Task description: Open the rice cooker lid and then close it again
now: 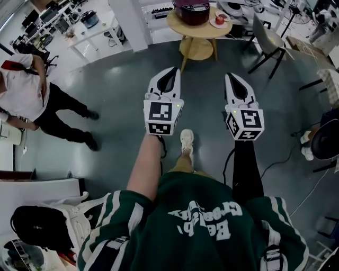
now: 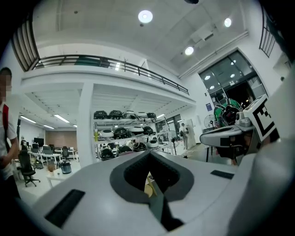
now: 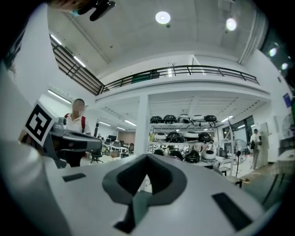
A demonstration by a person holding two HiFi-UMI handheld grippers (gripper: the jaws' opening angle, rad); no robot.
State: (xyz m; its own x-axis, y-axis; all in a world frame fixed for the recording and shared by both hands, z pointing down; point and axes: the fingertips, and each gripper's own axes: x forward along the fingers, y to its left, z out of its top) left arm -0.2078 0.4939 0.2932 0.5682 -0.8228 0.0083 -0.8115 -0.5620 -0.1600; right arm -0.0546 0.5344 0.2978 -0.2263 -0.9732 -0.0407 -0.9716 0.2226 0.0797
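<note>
Hovering closed, left gripper (image 1: pixel 174 70), right gripper (image 1: pixel 229 76), shirt print (image 1: pixel 206 219) seemingly illegible

A dark maroon, round-bodied rice cooker (image 1: pixel 190 15) with a glossy shell stands upright on a round light-wood table (image 1: pixel 198 30) at the top of the head view, set towards the left half of the tabletop and well inside its rim. The cooker's lid (image 1: pixel 193 6), the same dark maroon with a paler band across it, appears to lie down flat on the body, though the picture's upper edge cuts off its far side, so the closure cannot be fully confirmed. The body's curved wall faces the camera, wider at the middle and narrowing slightly towards the base, which rests squarely on the wood.
</note>
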